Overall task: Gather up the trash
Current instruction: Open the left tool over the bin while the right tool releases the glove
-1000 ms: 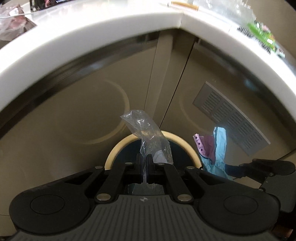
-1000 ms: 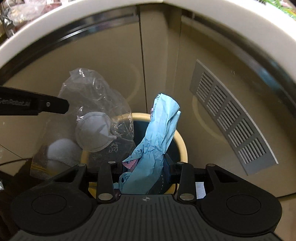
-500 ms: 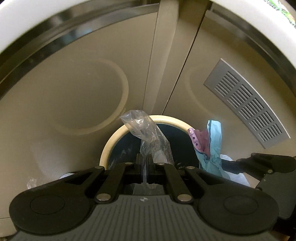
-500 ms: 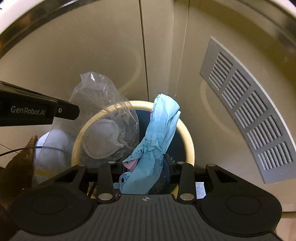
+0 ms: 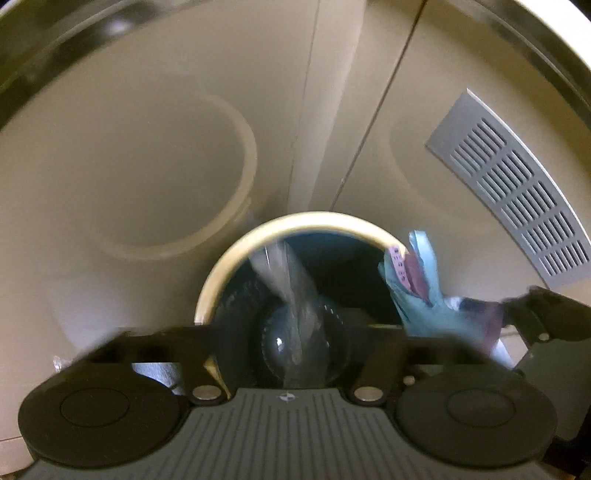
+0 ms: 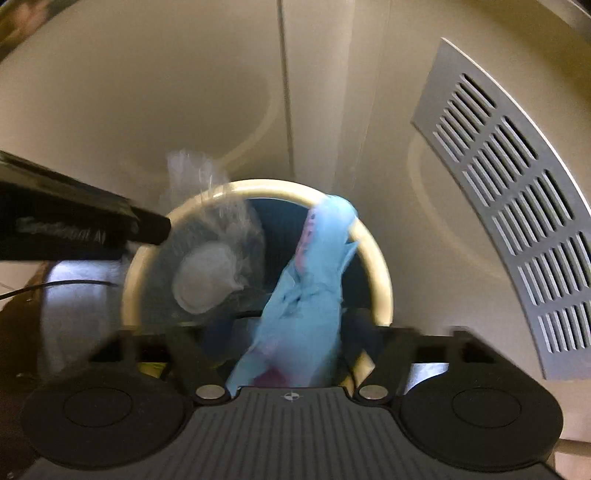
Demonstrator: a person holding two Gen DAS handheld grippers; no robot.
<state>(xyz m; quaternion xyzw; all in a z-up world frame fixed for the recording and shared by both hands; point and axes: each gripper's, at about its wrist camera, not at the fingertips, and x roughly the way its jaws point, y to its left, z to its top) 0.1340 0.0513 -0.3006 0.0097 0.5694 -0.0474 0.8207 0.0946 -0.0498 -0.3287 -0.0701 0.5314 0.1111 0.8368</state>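
A round bin with a cream rim (image 5: 321, 218) and a dark inside stands right below both grippers. My left gripper (image 5: 295, 332) points down into it, its jaws opening wide. A clear plastic bag (image 5: 291, 291) hangs blurred between them, touching neither pad. My right gripper (image 6: 291, 343) is opening as well, and a crumpled blue paper with a pink scrap (image 6: 310, 295) stands loose between its fingers, over the bin's rim (image 6: 376, 266). The right wrist view shows the clear bag (image 6: 210, 280) with a white round piece inside, over the bin's mouth, beside the left gripper's finger (image 6: 74, 225).
Beige cabinet doors rise behind the bin, with a grey vent grille (image 5: 517, 192) on the right door (image 6: 517, 221). A white counter edge (image 5: 576, 29) curves across the top right corner. A thin dark cable (image 6: 55, 286) runs at the left, by the floor.
Both grippers have sunk closer to the bin. Both pairs of jaws, shut on the clear bag and the blue paper before, now stand wide apart, and the bag is dropping.
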